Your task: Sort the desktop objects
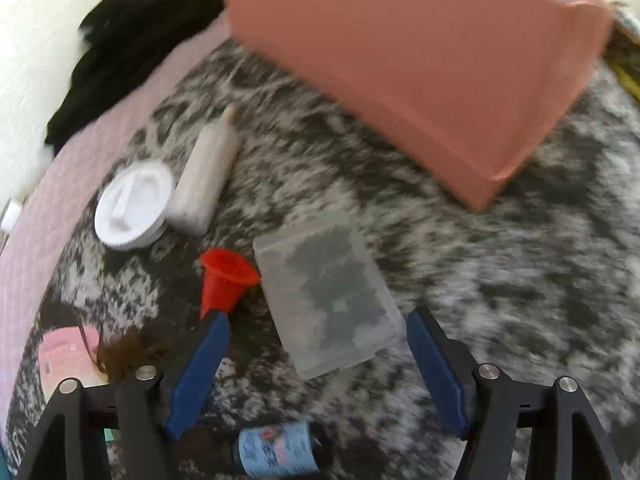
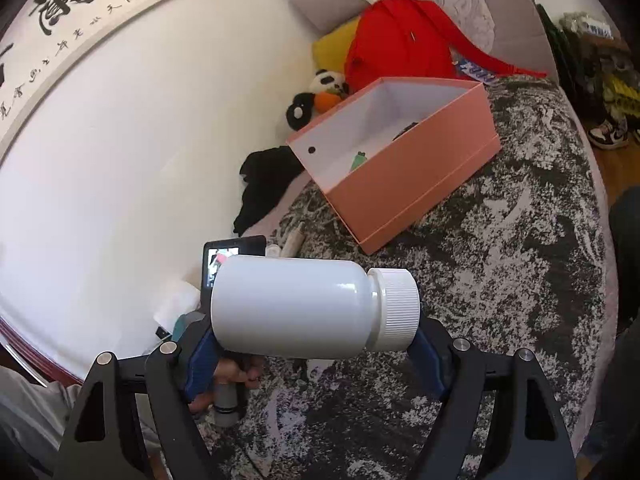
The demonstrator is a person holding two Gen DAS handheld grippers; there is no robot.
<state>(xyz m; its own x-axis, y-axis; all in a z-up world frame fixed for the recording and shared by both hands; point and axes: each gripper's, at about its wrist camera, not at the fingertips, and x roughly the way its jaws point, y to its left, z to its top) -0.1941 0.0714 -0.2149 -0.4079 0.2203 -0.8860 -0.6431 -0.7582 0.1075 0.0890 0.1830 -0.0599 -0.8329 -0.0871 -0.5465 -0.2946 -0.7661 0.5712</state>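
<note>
Bottle [image 2: 312,306], clamped sideways in your right gripper [image 2: 308,344], must next travel into the pink box [image 2: 416,184] beyond it; left gripper [image 1: 316,364] gapes empty over the clear case [image 1: 326,292].

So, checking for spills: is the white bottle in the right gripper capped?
Capped. The white bottle lies sideways in the right gripper, its ribbed cap seated on the neck.

One pink box [image 2: 412,184], one white bottle [image 2: 312,308], one red funnel [image 1: 224,280], one clear case [image 1: 326,292].

White bottle [image 2: 296,306] glossy smooth plastic, ribbed cap; pink box [image 2: 416,184] matt cardboard; clear case [image 1: 326,292] frosted plastic.
</note>
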